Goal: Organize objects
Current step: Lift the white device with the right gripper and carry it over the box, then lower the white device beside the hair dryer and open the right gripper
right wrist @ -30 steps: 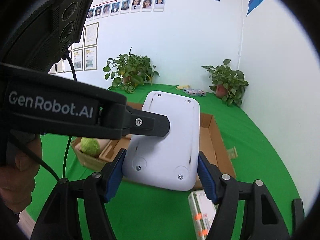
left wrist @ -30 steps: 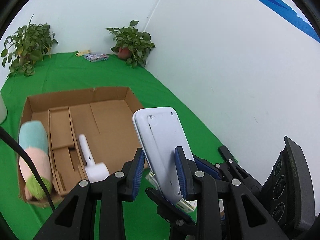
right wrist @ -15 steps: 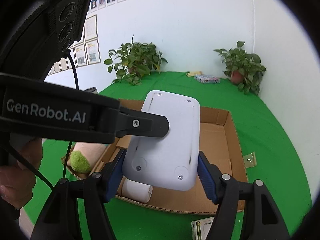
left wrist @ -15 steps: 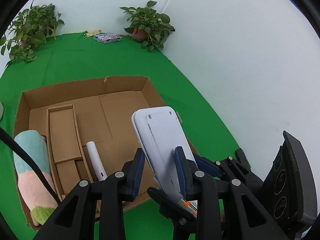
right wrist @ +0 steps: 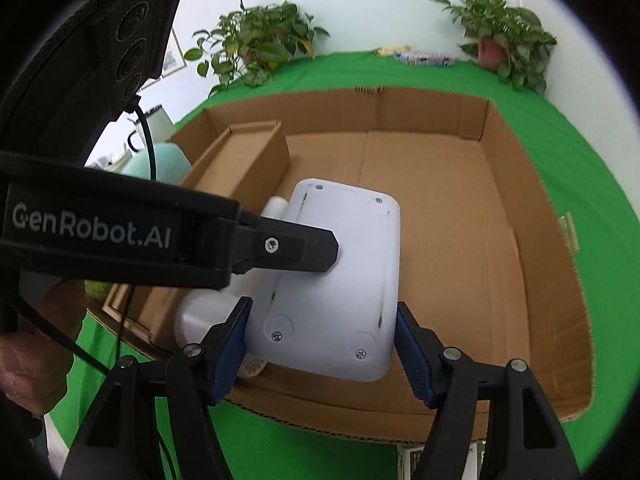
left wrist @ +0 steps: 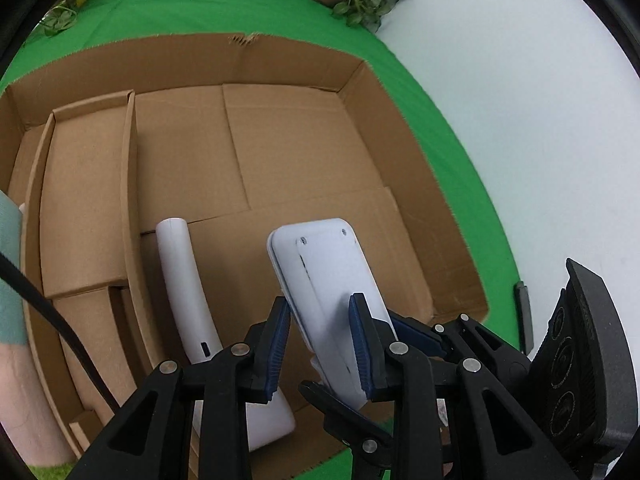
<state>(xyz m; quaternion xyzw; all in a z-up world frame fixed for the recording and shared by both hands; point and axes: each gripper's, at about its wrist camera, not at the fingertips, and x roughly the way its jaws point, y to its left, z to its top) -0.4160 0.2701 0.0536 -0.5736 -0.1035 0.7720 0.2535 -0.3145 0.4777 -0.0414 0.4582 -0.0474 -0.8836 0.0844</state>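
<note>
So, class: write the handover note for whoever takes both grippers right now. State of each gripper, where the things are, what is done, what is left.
Left gripper: shut on the white device, across its thin faces.
Right gripper: shut on the same device's side edges.
White device: held tilted over the cardboard box, not yet set down.
Done: white handheld tool lies in the box; plush toy at its left edge.
Left: lower the device into the open area, release both.
</note>
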